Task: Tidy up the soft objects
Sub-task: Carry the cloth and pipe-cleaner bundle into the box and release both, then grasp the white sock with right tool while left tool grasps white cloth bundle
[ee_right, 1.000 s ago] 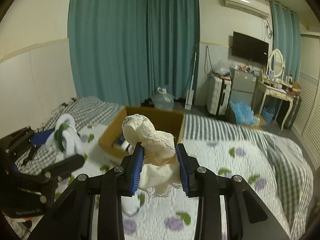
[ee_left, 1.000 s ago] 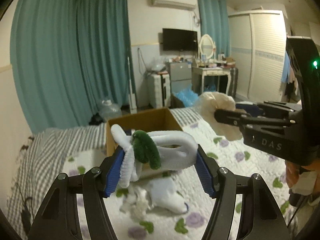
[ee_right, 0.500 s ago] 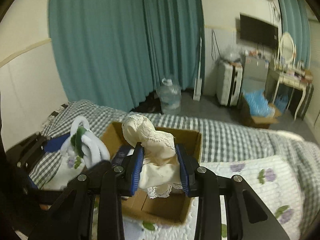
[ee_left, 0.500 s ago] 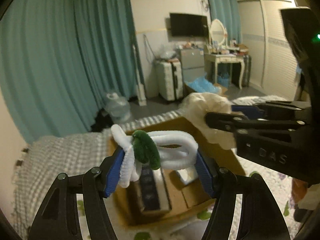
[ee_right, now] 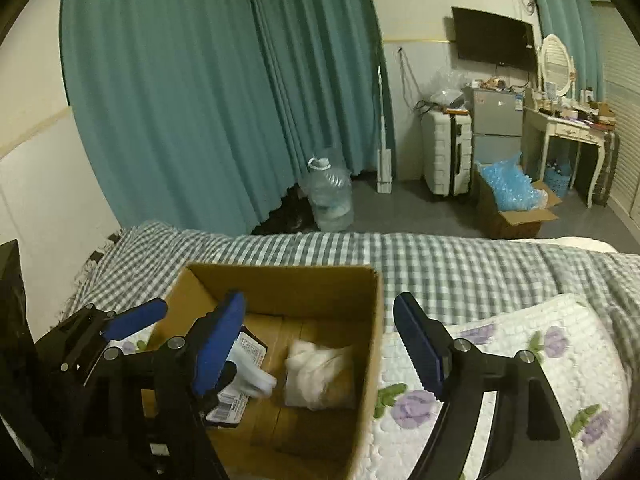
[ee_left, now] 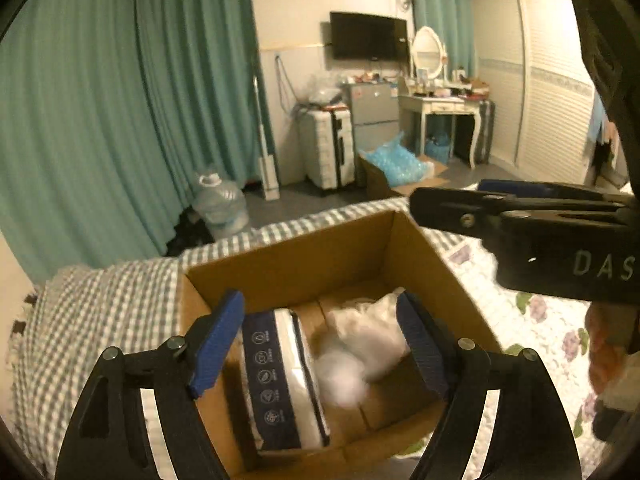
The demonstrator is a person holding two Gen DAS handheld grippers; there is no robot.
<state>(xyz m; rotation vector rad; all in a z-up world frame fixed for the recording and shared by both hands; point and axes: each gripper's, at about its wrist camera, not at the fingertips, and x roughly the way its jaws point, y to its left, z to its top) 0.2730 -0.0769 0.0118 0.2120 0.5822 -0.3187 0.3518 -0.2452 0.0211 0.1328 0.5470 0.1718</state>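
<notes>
Release step judged in hand: both loads dropped into cardboard box.

Left gripper: jaws just opened, nothing between; white fuzzy bundle blurred at 5 o'clock of it, beside dark packet.

Right gripper: jaws just opened, empty; cream lace cloth crumpled on box floor at 6 o'clock.

Next judged: withdrawal, further soft items to be sought on bed.

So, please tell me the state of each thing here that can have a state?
Left tongs: open, just opened, nothing between them.
Right tongs: open, just opened, empty.
Brown cardboard box: open at the top, on the bed.
Cream lace cloth: crumpled inside the box.
White fuzzy bundle: blurred, inside the box.
</notes>
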